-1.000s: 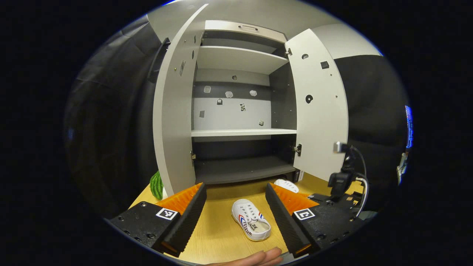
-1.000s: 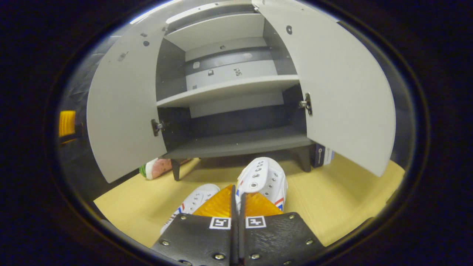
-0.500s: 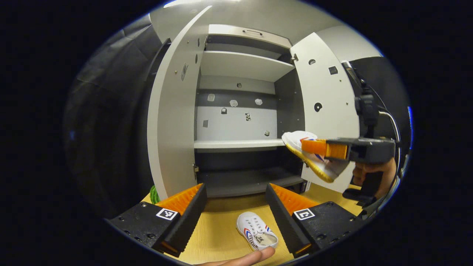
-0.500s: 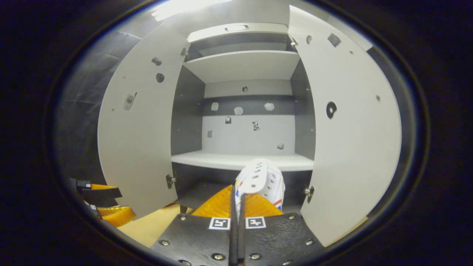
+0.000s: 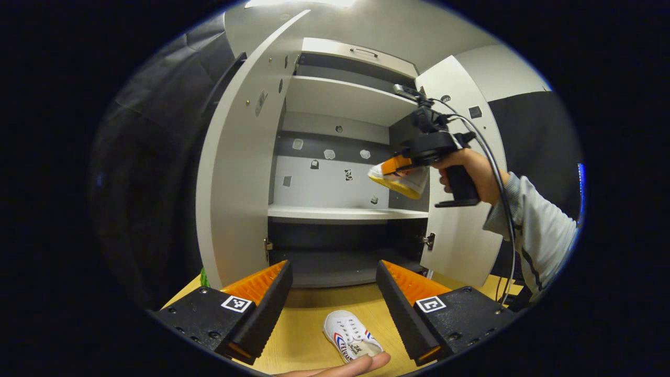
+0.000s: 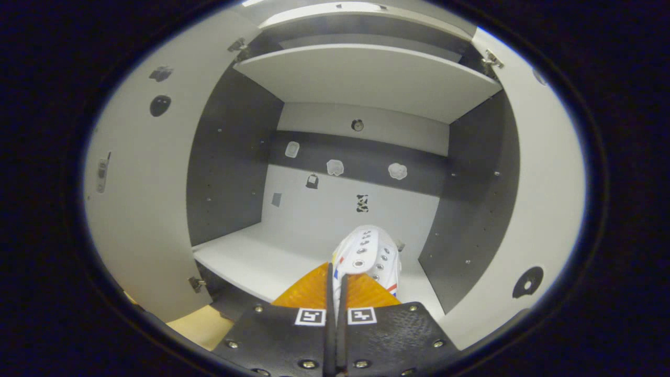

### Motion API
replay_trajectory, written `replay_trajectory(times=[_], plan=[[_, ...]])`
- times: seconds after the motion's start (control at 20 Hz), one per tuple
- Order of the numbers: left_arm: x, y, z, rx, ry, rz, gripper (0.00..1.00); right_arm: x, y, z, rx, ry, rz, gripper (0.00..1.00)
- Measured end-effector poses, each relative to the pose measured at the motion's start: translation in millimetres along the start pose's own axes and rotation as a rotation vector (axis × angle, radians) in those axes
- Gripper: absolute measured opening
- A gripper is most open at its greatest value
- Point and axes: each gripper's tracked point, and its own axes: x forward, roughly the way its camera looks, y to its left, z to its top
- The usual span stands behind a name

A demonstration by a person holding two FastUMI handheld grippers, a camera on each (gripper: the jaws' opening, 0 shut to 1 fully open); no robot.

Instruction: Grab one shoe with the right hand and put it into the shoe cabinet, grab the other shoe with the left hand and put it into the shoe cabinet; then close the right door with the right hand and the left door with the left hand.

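Shoe in the air: a white shoe (image 6: 369, 254) with red and blue stripes is pinched between the two fingers of the right gripper (image 6: 335, 285). In the left gripper view this shoe (image 5: 400, 179) is seen held up just in front of the shoe cabinet (image 5: 335, 157), above its middle shelf (image 5: 345, 212), near the right door (image 5: 463, 173).
Shoe on the floor: the other white shoe (image 5: 349, 335) is seen lying on the yellow wooden floor (image 5: 309, 324) in front of the shoe cabinet, between the two fingers of the left gripper (image 5: 332, 301) and not touched by them.
Right gripper: it is clenched on the lifted shoe, with its fingers almost together. It (image 5: 413, 159) is held by a hand (image 5: 471, 173) with a grey sleeve (image 5: 534, 230), and a cable is seen hanging from it.
Left gripper: its fingers are spread wide and nothing is gripped.
Shoe cabinet: both doors are swung open. The left door (image 5: 238, 162) is seen at the left of the opening. The middle shelf (image 6: 272, 256) and the bottom shelf (image 5: 340, 262) are bare. Small stickers are stuck on the back wall (image 6: 345, 204).
Fingertip: one is seen just below the shoe on the floor, at the bottom edge of the left gripper view.
Green thing: a small bit (image 5: 202, 277) is seen by the bottom of the left door; what it is cannot be told.
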Motion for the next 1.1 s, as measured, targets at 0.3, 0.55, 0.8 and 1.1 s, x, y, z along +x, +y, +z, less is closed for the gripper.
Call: replay_trajectory(times=[0.3,0.55,0.8,1.1], plan=[[9,6,-10,-0.002,0.012,0.014,0.98,79,-5,-20,-0.119,0.088,-0.005,0.01],[18,9,-27,0.017,0.046,0.024,1.0,108,-17,-57,-0.183,0.176,-0.026,0.02],[32,9,-52,0.028,0.127,0.027,0.98,87,-31,-14,-0.059,0.027,-0.097,0.94],[43,8,-85,0.032,0.202,0.029,0.98,-11,-28,5,0.032,-0.07,-0.156,0.98]])
